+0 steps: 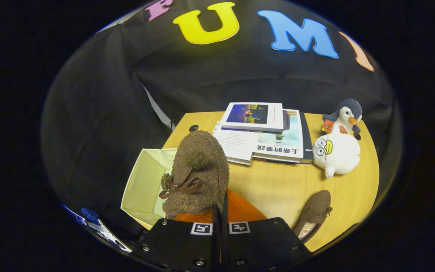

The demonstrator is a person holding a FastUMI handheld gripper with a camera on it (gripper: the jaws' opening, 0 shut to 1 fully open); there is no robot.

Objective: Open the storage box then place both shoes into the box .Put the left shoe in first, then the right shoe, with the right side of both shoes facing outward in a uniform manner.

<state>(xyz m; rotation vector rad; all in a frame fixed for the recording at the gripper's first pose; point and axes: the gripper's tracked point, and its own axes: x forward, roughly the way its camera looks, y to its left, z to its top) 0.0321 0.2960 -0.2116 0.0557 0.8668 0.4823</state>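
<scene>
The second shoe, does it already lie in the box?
No, the second shoe lies on the table, away from the box.

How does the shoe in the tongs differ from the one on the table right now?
The held shoe is gripped in the tongs and raised, toe pointing away, over the open storage box; the other shoe lies loose on the table, beyond the tongs to their right. The held shoe shows its top and bow; the other also shows its light insole. Both are brown, fuzzy, bow-trimmed.
</scene>
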